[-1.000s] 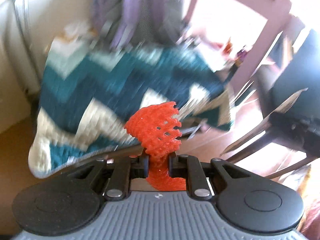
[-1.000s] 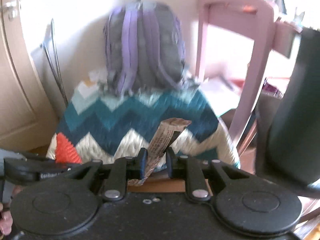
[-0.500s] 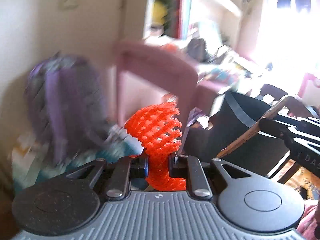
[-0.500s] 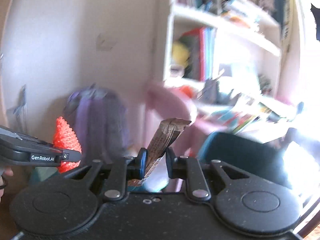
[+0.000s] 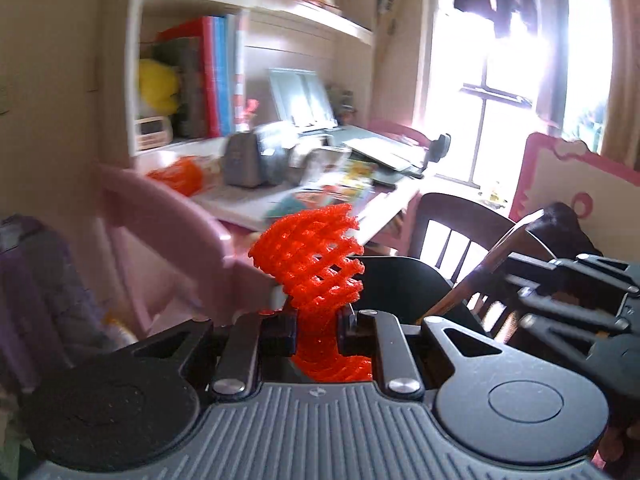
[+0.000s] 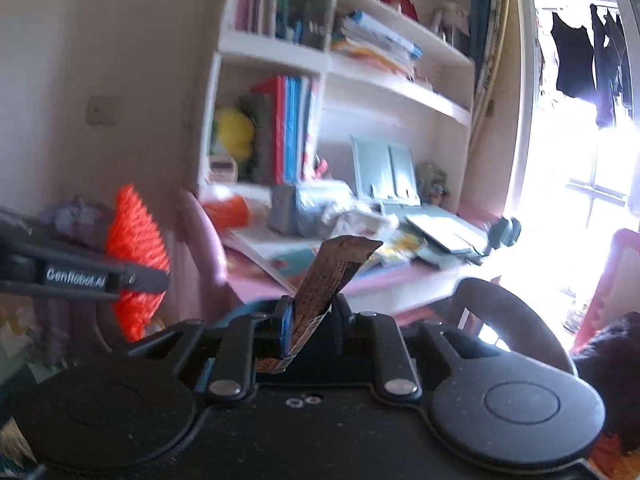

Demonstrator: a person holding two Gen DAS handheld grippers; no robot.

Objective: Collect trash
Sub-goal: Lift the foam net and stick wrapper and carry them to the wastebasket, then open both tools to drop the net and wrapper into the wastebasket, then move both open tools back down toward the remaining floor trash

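Left gripper [image 5: 317, 326] is clenching orange foam net [image 5: 310, 256]; right gripper [image 6: 311, 320] is pinching brown wrapper [image 6: 334, 268], both raised before cluttered pink surface [image 6: 376, 280].

Only one text can be read. In the right wrist view the words "GenRobot.AI" stand in white letters on the black finger of the left gripper [image 6: 132, 278], at the left edge of the picture. The brown wrapper [image 6: 332, 276] in the right gripper [image 6: 310, 320] carries fine dark print, but it is too small to read. The spines of the books [image 6: 288, 128] on the shelf show no readable title.
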